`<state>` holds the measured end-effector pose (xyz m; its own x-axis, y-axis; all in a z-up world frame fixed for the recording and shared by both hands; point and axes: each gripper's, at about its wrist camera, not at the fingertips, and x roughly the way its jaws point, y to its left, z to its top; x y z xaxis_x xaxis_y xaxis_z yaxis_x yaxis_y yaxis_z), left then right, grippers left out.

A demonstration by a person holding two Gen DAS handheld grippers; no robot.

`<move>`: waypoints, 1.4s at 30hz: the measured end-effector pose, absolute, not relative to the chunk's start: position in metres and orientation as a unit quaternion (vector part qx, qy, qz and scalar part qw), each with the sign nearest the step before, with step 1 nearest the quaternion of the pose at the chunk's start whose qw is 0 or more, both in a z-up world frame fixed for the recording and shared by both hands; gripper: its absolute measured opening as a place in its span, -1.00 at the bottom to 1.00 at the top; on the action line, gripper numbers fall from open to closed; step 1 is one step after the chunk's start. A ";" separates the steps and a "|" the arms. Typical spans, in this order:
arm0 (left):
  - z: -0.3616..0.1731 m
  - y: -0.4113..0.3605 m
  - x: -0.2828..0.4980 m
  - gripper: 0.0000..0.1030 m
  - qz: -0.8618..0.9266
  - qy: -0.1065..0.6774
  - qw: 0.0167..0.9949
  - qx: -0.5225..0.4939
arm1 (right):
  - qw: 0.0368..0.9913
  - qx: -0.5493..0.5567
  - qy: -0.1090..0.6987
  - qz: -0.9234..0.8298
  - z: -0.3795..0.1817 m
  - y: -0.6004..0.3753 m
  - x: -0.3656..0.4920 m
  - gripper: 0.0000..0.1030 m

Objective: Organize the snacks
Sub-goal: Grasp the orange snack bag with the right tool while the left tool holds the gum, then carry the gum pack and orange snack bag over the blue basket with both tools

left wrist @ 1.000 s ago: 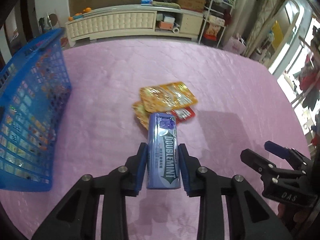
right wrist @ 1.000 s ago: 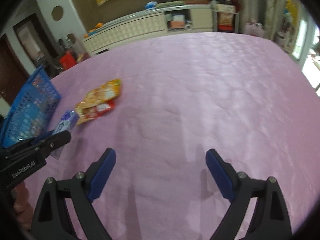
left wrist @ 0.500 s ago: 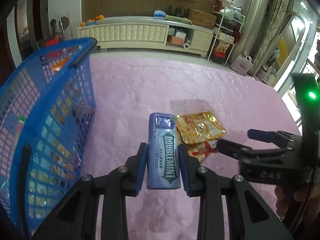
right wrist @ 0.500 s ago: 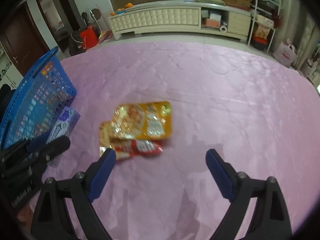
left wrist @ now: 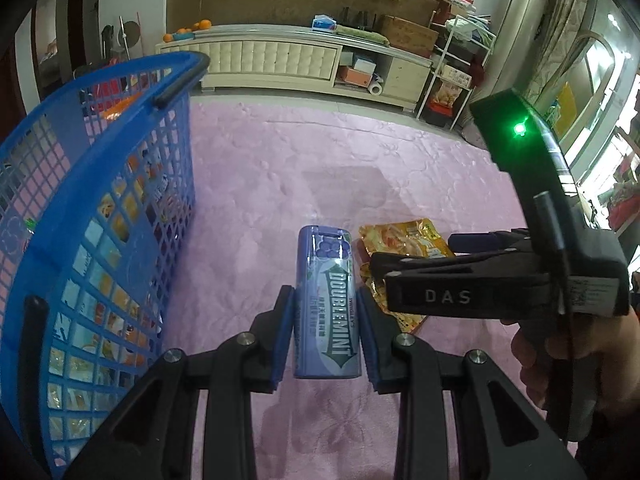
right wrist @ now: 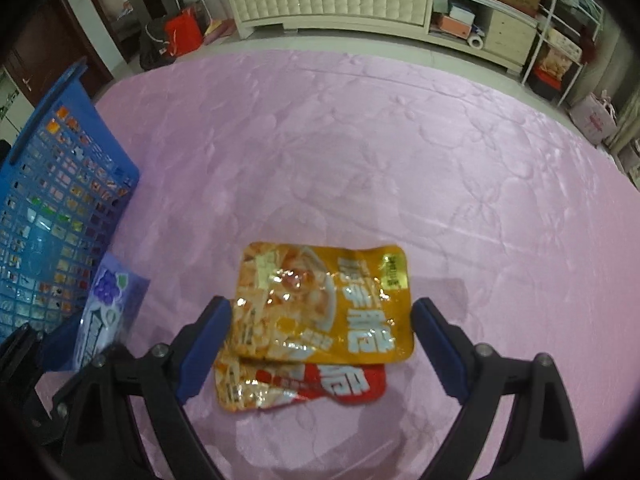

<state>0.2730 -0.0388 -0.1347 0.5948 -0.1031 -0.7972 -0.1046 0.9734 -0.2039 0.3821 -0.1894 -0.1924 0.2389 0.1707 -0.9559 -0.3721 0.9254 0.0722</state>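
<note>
My left gripper (left wrist: 326, 312) is shut on a purple Doublemint gum box (left wrist: 328, 304) and holds it above the pink cloth, just right of the blue mesh basket (left wrist: 92, 216). The gum box also shows in the right wrist view (right wrist: 108, 312). My right gripper (right wrist: 320, 344) is open, its fingers either side of a yellow snack packet (right wrist: 324, 304) that lies on a red-and-yellow packet (right wrist: 304, 388). The right gripper also shows in the left wrist view (left wrist: 416, 252), over the packets (left wrist: 400, 236).
The basket (right wrist: 52, 208) holds several snacks and stands at the table's left. The pink tablecloth (right wrist: 360, 140) spreads far and right. A white cabinet (left wrist: 280, 60) and shelves stand beyond the table.
My left gripper carried the gum box left, up beside the basket. My right gripper moved left and forward to straddle the two packets.
</note>
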 end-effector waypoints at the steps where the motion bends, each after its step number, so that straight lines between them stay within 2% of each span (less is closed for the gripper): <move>1: -0.135 -0.039 0.273 -0.45 0.000 0.451 0.885 -0.117 | 0.782 -0.088 0.592 0.173 -0.193 -0.189 0.383 0.82; 5: -0.139 -0.038 0.273 -0.45 -0.001 0.457 0.881 -0.119 | 0.785 -0.106 0.582 0.182 -0.196 -0.185 0.383 0.80; 7: -0.140 -0.039 0.272 -0.45 0.001 0.459 0.881 -0.116 | 0.791 -0.119 0.573 0.179 -0.198 -0.183 0.380 0.70; 12: -0.140 -0.041 0.273 -0.45 -0.001 0.461 0.879 -0.121 | 0.802 -0.143 0.546 0.198 -0.193 -0.181 0.367 0.02; 13: -0.139 -0.041 0.273 -0.45 0.000 0.461 0.879 -0.121 | 0.803 -0.149 0.541 0.199 -0.191 -0.180 0.366 -0.28; 15: -0.139 -0.041 0.275 -0.45 0.001 0.461 0.879 -0.121 | 0.807 -0.157 0.535 0.194 -0.190 -0.182 0.365 -0.47; 22: -0.133 -0.041 0.273 -0.45 0.002 0.458 0.881 -0.120 | 0.827 -0.093 0.514 0.205 -0.169 -0.209 0.355 -0.65; 28: -0.111 -0.050 0.258 -0.45 -0.002 0.442 0.890 -0.110 | 0.833 -0.076 0.508 0.207 -0.138 -0.218 0.333 -0.66; 42: -0.024 -0.050 0.190 -0.45 -0.011 0.377 0.920 -0.106 | 0.858 -0.043 0.473 0.196 -0.056 -0.231 0.256 -0.65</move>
